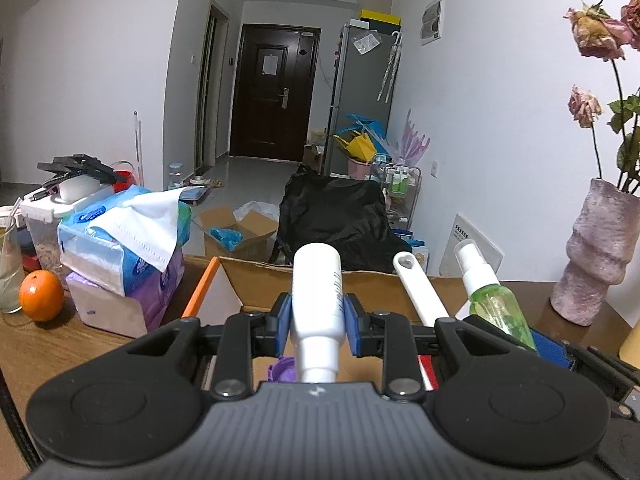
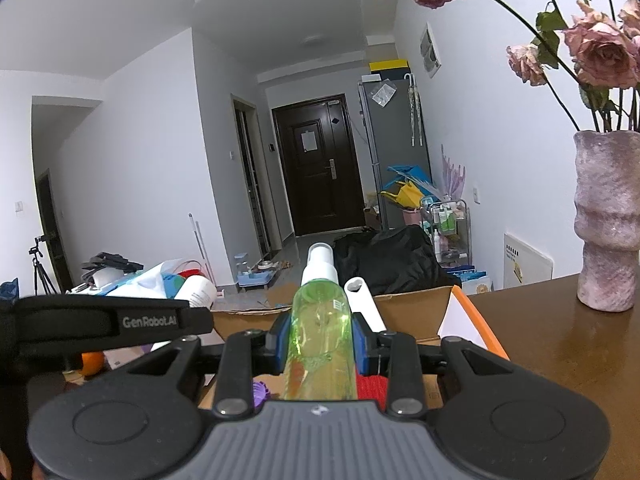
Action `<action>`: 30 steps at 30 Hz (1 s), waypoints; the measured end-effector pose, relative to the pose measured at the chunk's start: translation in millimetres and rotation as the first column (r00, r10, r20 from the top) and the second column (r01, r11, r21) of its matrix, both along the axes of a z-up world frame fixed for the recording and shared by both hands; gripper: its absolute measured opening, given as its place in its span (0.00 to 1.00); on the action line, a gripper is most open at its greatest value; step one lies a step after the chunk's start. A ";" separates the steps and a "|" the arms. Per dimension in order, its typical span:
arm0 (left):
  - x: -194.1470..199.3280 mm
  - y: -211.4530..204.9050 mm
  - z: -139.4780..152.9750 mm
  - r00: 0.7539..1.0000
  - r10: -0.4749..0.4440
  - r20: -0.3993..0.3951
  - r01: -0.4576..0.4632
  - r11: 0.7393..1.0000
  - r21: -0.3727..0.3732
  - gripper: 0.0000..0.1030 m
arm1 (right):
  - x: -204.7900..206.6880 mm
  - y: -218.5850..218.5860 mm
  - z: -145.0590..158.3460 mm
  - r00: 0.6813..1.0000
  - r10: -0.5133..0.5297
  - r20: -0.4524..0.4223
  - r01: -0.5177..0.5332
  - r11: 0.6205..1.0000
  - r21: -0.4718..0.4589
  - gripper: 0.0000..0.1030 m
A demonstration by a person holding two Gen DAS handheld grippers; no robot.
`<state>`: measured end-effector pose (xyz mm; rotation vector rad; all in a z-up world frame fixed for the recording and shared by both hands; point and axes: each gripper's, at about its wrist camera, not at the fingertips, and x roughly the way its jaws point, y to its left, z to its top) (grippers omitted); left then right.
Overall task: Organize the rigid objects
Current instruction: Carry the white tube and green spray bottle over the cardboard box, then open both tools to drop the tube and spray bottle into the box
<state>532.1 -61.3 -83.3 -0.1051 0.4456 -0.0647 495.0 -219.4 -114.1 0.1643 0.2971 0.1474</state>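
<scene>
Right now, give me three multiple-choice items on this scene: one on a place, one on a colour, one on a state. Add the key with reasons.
1. Where does the orange sit?
A. On the wooden table, left of the tissue packs
B. Inside the cardboard box
C. Beside the pink vase

2. What colour is the body of the spray bottle in the right gripper?
A. Clear green
B. Dark red
C. Solid black

3. How does the left gripper stand?
A. Open and empty
B. Shut on the white bottle
C. Shut on the white handle

Key: 1 A, the orange rests on the tabletop left of the packs. 2 A, the see-through body is green under a white sprayer. 3 B, both blue pads press the white bottle's sides.
</scene>
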 end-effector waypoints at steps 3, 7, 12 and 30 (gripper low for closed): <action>6.0 0.8 -1.8 1.000 0.007 -0.001 -0.007 1.000 0.011 0.28 | 5.3 0.4 -1.2 1.000 0.000 -0.003 0.000 1.000 -0.007 0.29; 13.9 3.1 -4.6 1.000 0.016 0.000 -0.016 0.999 0.029 0.28 | 11.4 1.6 -2.8 1.000 0.003 -0.006 -0.003 1.000 -0.020 0.29; 22.0 6.1 -9.0 0.999 0.031 -0.005 -0.031 0.998 0.046 0.28 | 16.8 5.0 -4.2 1.000 0.006 -0.008 -0.006 0.999 -0.036 0.29; 23.6 16.1 -13.4 0.994 0.103 -0.028 -0.100 0.992 0.077 1.00 | 31.9 -6.0 -10.7 0.985 -0.091 -0.144 0.083 0.995 -0.063 0.89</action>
